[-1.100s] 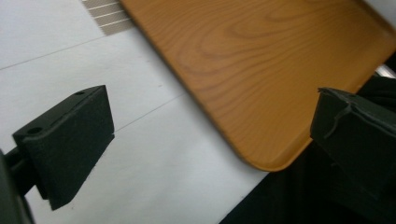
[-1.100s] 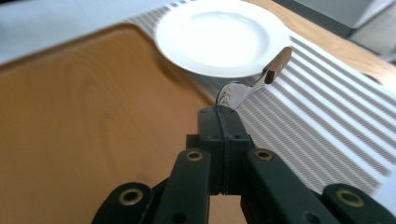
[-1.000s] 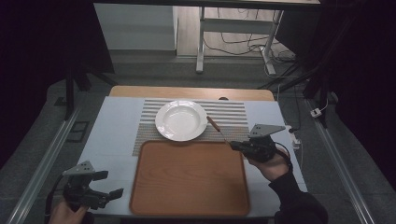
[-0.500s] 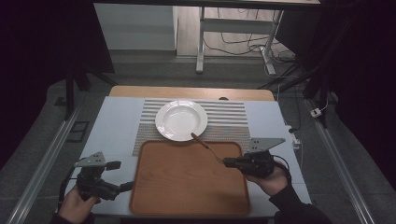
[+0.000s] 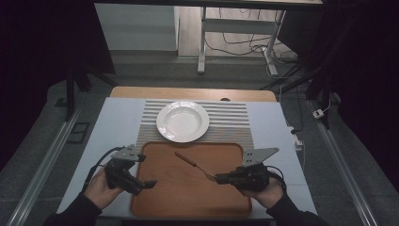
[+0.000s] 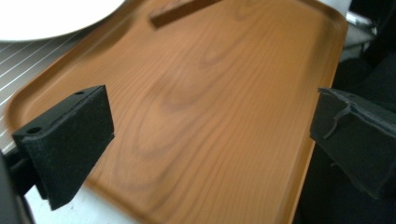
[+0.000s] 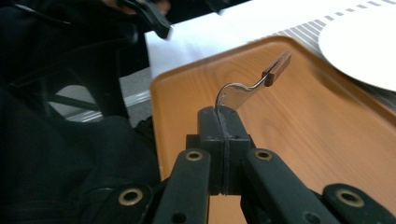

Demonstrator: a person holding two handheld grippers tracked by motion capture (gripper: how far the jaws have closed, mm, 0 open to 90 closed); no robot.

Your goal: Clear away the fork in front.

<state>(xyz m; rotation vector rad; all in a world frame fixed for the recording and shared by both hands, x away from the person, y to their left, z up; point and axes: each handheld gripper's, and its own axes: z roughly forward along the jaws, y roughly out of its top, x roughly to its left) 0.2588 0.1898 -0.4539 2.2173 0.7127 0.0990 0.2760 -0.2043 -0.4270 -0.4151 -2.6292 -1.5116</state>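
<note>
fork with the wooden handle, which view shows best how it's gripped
The right gripper view: the right gripper is shut on the fork at its metal end, handle pointing away over the tray. The high view shows the fork small above the tray. The left gripper view catches just a blurred handle end.

Pale blue-grey table (image 5: 115,117), striped mat (image 5: 230,113) on it, wooden tray (image 5: 188,193) at near edge
</note>
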